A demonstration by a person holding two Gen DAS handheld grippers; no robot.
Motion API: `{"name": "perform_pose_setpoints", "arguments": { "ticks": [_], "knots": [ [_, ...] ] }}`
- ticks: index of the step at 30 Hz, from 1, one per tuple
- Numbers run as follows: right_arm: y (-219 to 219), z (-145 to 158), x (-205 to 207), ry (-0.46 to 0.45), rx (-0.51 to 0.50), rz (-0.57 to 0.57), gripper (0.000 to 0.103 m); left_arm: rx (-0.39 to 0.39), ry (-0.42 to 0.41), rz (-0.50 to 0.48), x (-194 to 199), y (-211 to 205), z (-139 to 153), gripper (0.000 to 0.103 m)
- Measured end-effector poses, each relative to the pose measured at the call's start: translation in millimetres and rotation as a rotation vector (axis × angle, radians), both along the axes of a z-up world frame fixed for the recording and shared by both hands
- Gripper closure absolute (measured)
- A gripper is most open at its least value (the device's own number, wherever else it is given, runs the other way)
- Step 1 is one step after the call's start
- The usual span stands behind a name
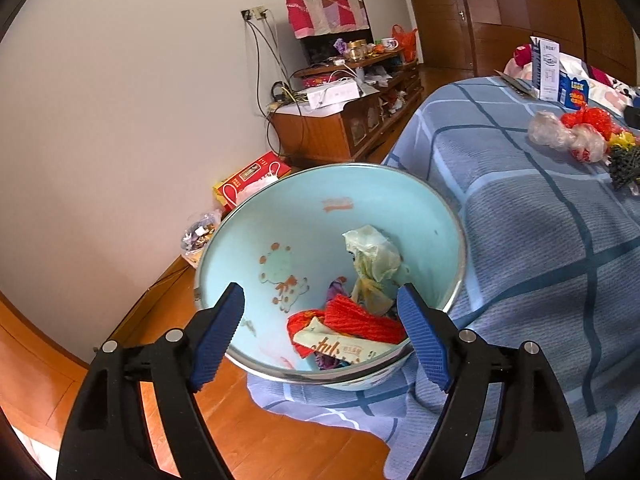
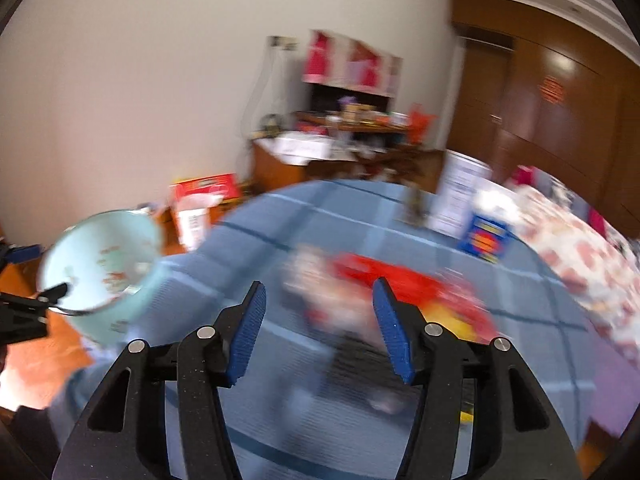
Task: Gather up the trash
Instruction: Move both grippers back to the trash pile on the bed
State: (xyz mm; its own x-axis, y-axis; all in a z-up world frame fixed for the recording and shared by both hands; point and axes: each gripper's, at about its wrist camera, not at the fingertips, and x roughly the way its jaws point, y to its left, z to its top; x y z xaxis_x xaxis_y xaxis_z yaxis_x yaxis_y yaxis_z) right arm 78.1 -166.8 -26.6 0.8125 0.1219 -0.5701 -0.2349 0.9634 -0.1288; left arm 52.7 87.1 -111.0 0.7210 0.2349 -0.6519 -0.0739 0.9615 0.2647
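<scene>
Trash pile [image 2: 384, 300] (blurred) lies beyond the open right gripper [image 2: 320, 332].

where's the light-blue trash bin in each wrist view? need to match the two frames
Left wrist: light-blue bin sits low centre, between the open left gripper fingers, trash inside.
Right wrist: same bin at the left edge, blurred, well left of the open right gripper.
Shared landmark: blue plaid bedspread beside the bin.

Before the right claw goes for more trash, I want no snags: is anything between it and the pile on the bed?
Nothing visible: the right claw, jaws open and empty, faces the blurred trash pile across bare blue checked bedspread.
</scene>
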Motion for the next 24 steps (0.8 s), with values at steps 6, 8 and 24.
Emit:
{"name": "perform_pose_setpoints", "arguments": {
  "ticks": [6,8,24],
  "knots": [
    [-68.4,-11.0,-3.6,0.043,0.033,-0.142,0.048,0.003,-0.030,-0.004,10.7,-15.7,2.3,0.025],
    [-78.7,-18.0,-4.4,0.066,0.039,-0.151,0.050,0.000,-0.033,0.001,16.6,-17.9,2.7,0.025],
    [-84.1,-34.6,-5.5,0.167,0.145,-0.068,0.091,-0.010,-0.043,-0.035,27.1,-35.8,14.3,0.025]
  ]
}}
